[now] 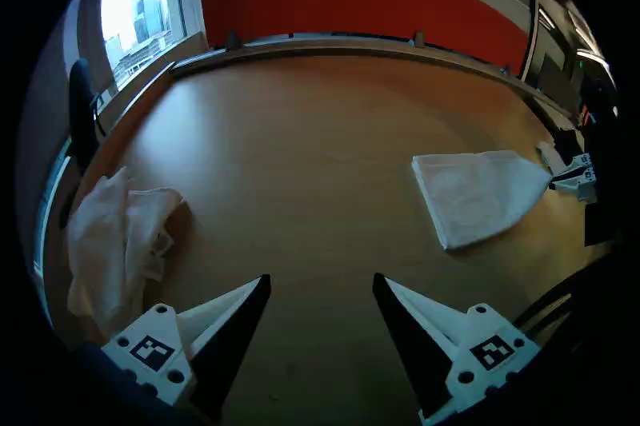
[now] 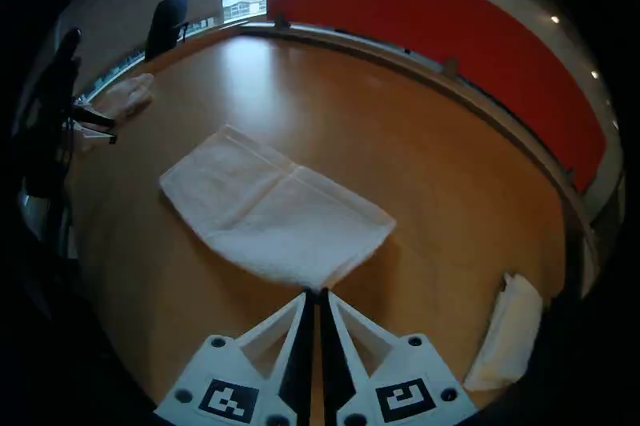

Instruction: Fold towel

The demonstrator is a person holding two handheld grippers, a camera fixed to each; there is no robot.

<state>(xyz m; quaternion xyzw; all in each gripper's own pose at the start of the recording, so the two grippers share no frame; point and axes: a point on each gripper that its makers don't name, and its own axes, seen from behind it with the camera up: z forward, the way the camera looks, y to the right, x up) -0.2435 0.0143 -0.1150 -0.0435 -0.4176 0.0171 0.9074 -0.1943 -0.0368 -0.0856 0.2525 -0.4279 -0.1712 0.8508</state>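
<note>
A white towel, folded flat, lies on the wooden table. My right gripper is shut on its near corner, and that corner is raised a little off the wood. In the left gripper view the same towel lies at the right, with the right gripper pinching its far tip. My left gripper stands open above bare table, nothing between its fingers, well left of the towel.
A crumpled heap of white cloth sits at the table's left edge near the left gripper. A small folded towel lies at the right gripper's lower right. A red partition runs behind the table, with an office chair by the window.
</note>
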